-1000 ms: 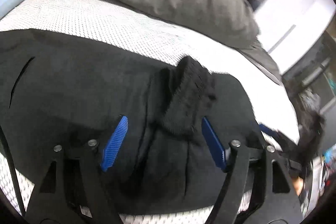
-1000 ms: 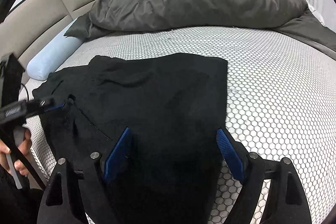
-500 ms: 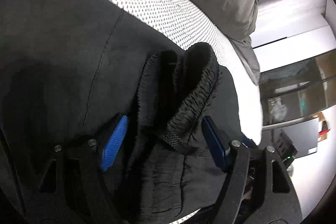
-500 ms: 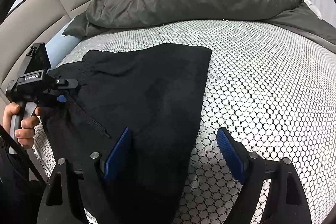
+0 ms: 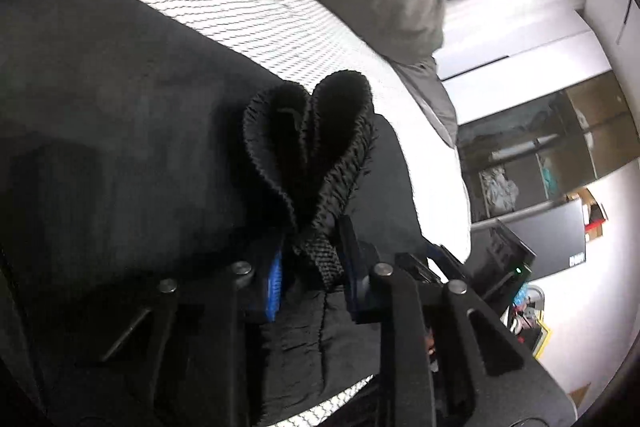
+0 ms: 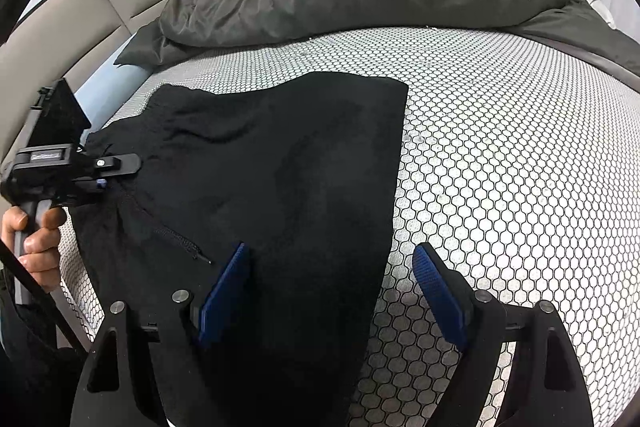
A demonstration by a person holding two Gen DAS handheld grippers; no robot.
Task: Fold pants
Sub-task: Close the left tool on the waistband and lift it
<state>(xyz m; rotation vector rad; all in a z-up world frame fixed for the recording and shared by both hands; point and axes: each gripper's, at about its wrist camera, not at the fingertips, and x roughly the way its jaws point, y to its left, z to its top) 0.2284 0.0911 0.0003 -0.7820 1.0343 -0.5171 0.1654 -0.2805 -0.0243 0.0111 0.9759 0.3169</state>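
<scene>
Pants, no legible labels; left tongs closing on waistband, right tongs spread.

The black pants lie spread flat in front of me on the honeycomb-patterned mattress, folded lengthwise, with one long straight edge running along their right side. The fabric is matte and dark, lightly rumpled toward the far left corner. A short zipper pocket slants across the near left part. At the left end, the ribbed elastic waistband is bunched up off the bed, doubled into two standing loops pressed together, and pinched at its base where my left tongs close on it.
</scene>
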